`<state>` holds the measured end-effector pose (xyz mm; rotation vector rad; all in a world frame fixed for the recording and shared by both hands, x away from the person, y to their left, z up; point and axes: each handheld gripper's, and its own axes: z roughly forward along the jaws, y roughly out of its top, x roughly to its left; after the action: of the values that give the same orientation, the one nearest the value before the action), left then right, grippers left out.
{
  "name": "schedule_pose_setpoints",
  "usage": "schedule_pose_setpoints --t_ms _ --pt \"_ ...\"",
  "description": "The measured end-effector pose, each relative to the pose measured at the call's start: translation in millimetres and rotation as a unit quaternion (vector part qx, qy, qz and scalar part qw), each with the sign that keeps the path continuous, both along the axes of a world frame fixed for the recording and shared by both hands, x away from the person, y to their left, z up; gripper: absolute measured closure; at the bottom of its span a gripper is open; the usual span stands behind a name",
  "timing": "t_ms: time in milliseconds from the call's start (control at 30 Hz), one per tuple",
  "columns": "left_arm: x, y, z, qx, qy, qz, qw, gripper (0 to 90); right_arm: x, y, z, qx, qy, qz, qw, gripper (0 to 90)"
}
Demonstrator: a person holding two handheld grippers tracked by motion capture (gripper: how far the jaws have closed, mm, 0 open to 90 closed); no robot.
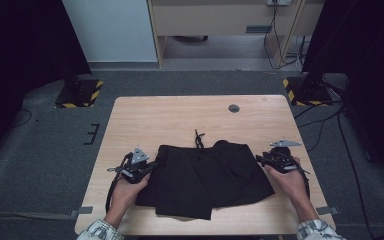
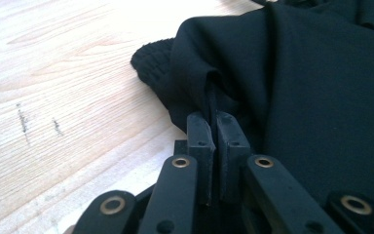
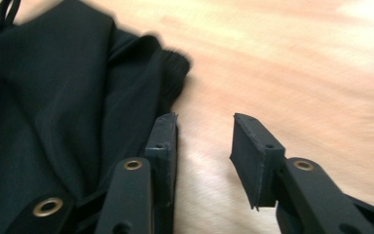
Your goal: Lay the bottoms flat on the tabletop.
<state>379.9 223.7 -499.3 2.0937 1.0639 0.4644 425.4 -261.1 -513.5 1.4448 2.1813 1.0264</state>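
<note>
A pale wooden counter (image 1: 145, 120) stands on grey carpet (image 1: 40, 150), with a round cable hole (image 1: 234, 108) near its far edge. Two black stands on yellow-and-black striped bases (image 1: 80, 95) flank it. Behind, a white panel (image 1: 112, 30) sits beside a wooden desk (image 1: 220, 20) with cables (image 1: 275, 40) hanging down.

Left gripper (image 1: 152, 165) held low in the left hand (image 1: 127, 184), forearm entering from the bottom edge, jaws pointing inward toward the right gripper (image 1: 259, 159). Seen in the left gripper view (image 2: 213, 122) with jaws pressed together, a fold of black cloth (image 2: 316, 92) pinched between the pads. Right gripper gripped in the right hand (image 1: 292, 181), also pointing inward; in its own view (image 3: 204, 127) jaws spread apart, nothing between them, left jaw just beside the cloth's edge.
</note>
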Motion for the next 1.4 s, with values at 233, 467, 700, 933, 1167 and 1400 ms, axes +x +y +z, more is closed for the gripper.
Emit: schedule_pose_setpoints --t_ms 233,467,700,933,1167,1400 --pt "1.9 0.1 -2.7 0.006 -0.002 0.004 1.0 85.2 1.4 10.4 2.5 0.006 -0.013 0.0 0.9999 56.3" --pt "3.8 -0.1 -3.6 0.006 -0.005 0.007 0.9999 85.1 6.3 25.4 -0.7 0.015 0.004 0.029 0.9995 51.4" --pt "2.8 -2.2 -5.8 0.012 0.0 -0.001 0.9999 85.1 -0.3 30.4 -6.9 -0.02 0.013 0.044 0.9987 47.6" --pt "0.7 -3.6 -6.6 0.006 -0.001 -0.008 0.9999 83.8 -0.2 31.8 -13.5 -0.032 0.003 0.055 0.998 64.4" --pt "-5.2 2.9 -7.0 0.02 0.017 -0.017 0.9995 85.1 -2.3 25.7 -14.0 -0.039 -0.005 0.051 0.9979 89.1" --pt "-9.3 3.2 1.2 0.001 -0.007 -0.015 0.9999 84.6 -4.4 17.2 -15.5 -0.016 -0.001 0.026 0.9995 89.2"
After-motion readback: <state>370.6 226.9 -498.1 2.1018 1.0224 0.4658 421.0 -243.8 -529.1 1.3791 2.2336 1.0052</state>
